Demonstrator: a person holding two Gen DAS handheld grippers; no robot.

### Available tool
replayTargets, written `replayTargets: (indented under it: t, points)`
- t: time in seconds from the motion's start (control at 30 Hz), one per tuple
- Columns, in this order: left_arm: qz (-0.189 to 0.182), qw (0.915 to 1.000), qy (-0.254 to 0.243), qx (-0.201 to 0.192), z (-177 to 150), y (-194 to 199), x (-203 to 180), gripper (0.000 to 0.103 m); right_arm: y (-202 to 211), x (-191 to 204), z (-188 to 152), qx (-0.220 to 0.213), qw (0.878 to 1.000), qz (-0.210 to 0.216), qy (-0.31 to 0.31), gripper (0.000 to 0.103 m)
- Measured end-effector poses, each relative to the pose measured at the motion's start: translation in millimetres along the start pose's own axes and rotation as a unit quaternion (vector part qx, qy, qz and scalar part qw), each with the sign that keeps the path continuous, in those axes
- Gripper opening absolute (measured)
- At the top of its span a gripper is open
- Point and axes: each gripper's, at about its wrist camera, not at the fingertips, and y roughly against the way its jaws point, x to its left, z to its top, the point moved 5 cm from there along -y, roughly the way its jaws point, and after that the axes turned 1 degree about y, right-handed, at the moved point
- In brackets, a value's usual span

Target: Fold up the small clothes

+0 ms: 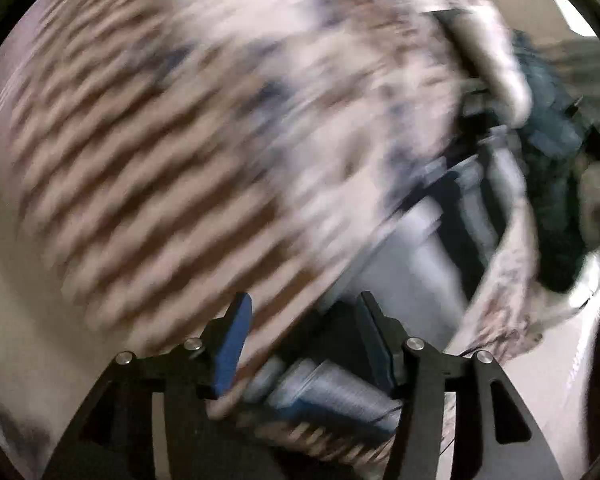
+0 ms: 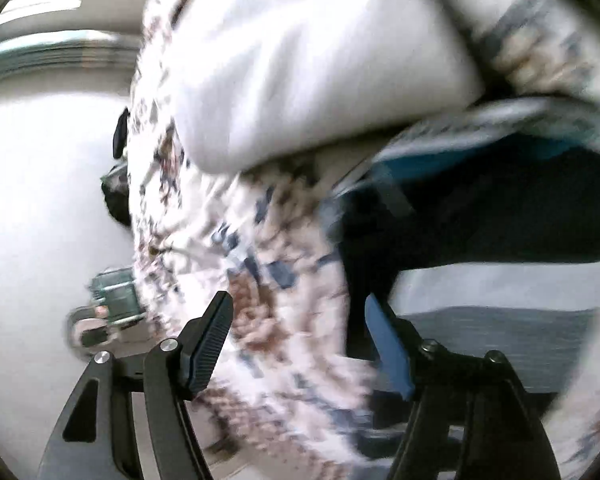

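A small white garment with brown stripes and a brown-and-blue print fills the left wrist view (image 1: 188, 152), heavily blurred. It hangs close in front of my left gripper (image 1: 304, 320), whose jaws stand wide apart with cloth passing between them. The same printed garment (image 2: 260, 240) drapes across the right wrist view, its white inner side (image 2: 300, 72) showing above. My right gripper (image 2: 300, 328) also stands wide apart, with printed cloth between its fingers.
Blue-grey striped cloth (image 1: 332, 392) lies under the left gripper. A dark teal item (image 1: 552, 140) is at the right. A white tabletop (image 2: 40, 200) and a small green-grey device (image 2: 114, 292) are at the left of the right wrist view. Dark and grey striped fabric (image 2: 500, 328) lies at the right.
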Motion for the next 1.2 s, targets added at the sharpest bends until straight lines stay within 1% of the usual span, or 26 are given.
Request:
replayTargets:
  t: [0.03, 0.1, 0.13, 0.17, 0.23, 0.3, 0.33, 0.37, 0.43, 0.5, 0.57, 0.63, 0.67, 0.7, 0.73, 0.77, 0.8, 0.83, 0.87, 0.93, 0.97, 1.0, 1.03, 1.07, 1.13, 1.2]
  points:
    - [-0.008, 0.9995, -0.026, -0.013, 20, -4, -22, 0.052, 12, -9, 0, -0.016, 1.0, -0.018, 0.011, 0.07]
    - [-0.046, 0.9935, -0.099, -0.035, 76, -24, -92, 0.052, 40, -39, -5, -0.056, 0.995, -0.075, 0.027, 0.071]
    - [-0.048, 0.9908, -0.119, -0.041, 92, -32, -110, 0.052, 46, -52, -6, -0.063, 0.994, -0.09, 0.027, 0.071]
    - [-0.054, 0.9858, -0.151, -0.05, 113, -45, -140, 0.052, 50, -71, -10, -0.066, 0.992, -0.107, 0.021, 0.071]
    - [-0.059, 0.9741, -0.212, -0.053, 158, -81, -203, 0.052, 53, -98, -12, -0.075, 0.99, -0.115, -0.002, 0.071]
    - [-0.052, 0.9679, -0.244, -0.034, 183, -114, -233, 0.052, 51, -120, -11, -0.083, 0.989, -0.119, -0.023, 0.071]
    - [-0.03, 0.9653, -0.259, -0.02, 193, -135, -247, 0.052, 50, -131, -10, -0.087, 0.989, -0.119, -0.032, 0.071]
    - [-0.023, 0.9632, -0.268, 0.002, 201, -162, -260, 0.052, 44, -138, -11, -0.09, 0.988, -0.117, -0.041, 0.071]
    - [-0.023, 0.9623, -0.269, 0.029, 204, -188, -268, 0.05, 39, -156, -14, -0.094, 0.987, -0.11, -0.063, 0.071]
    - [-0.048, 0.9564, -0.286, 0.037, 195, -200, -276, 0.049, 33, -168, -17, -0.093, 0.987, -0.098, -0.083, 0.071]
    - [-0.074, 0.9528, -0.292, 0.036, 189, -203, -284, 0.015, 25, -172, -19, -0.092, 0.988, -0.084, -0.097, 0.071]
    - [-0.147, 0.9515, -0.264, 0.055, 186, -196, -289, 0.012, 19, -175, -20, -0.089, 0.988, -0.068, -0.107, 0.071]
    - [-0.234, 0.9431, -0.226, 0.067, 187, -182, -292, 0.012, 18, -177, -20, -0.088, 0.988, -0.063, -0.112, 0.071]
    - [-0.293, 0.9343, -0.188, 0.079, 190, -175, -289, 0.012, 18, -179, -21, -0.088, 0.988, -0.06, -0.113, 0.071]
    - [-0.326, 0.9284, -0.153, 0.092, 193, -175, -285, 0.014, 18, -179, -21, -0.089, 0.988, -0.057, -0.111, 0.071]
    - [-0.325, 0.9324, -0.116, 0.108, 202, -184, -274, 0.017, 18, -178, -20, -0.09, 0.989, -0.057, -0.107, 0.071]
    - [-0.28, 0.9472, -0.115, 0.106, 209, -193, -261, 0.02, 18, -178, -19, -0.09, 0.989, -0.061, -0.102, 0.071]
    - [-0.229, 0.961, -0.122, 0.095, 215, -198, -250, 0.028, 18, -178, -18, -0.091, 0.989, -0.065, -0.096, 0.071]
    - [-0.185, 0.9707, -0.127, 0.087, 222, -201, -238, 0.029, 18, -176, -16, -0.091, 0.989, -0.067, -0.092, 0.071]
    - [-0.176, 0.9744, -0.118, 0.076, 232, -190, -227, 0.033, 20, -174, -14, -0.091, 0.99, -0.067, -0.083, 0.071]
    - [-0.149, 0.9797, -0.123, 0.053, 235, -178, -224, 0.038, 22, -173, -13, -0.092, 0.99, -0.067, -0.08, 0.071]
    - [-0.13, 0.9816, -0.138, 0.021, 239, -163, -226, 0.047, 24, -172, -12, -0.094, 0.99, -0.067, -0.077, 0.071]
    - [-0.123, 0.9798, -0.157, -0.007, 242, -149, -234, 0.056, 25, -171, -11, -0.095, 0.991, -0.067, -0.073, 0.071]
    - [-0.121, 0.9778, -0.17, -0.019, 241, -146, -242, 0.059, 26, -171, -11, -0.096, 0.991, -0.067, -0.071, 0.071]
    - [-0.123, 0.9698, -0.21, -0.022, 243, -150, -267, 0.061, 25, -173, -9, -0.097, 0.99, -0.067, -0.072, 0.071]
    - [-0.096, 0.9667, -0.237, -0.008, 250, -167, -285, 0.061, 24, -176, -7, -0.1, 0.99, -0.066, -0.08, 0.071]
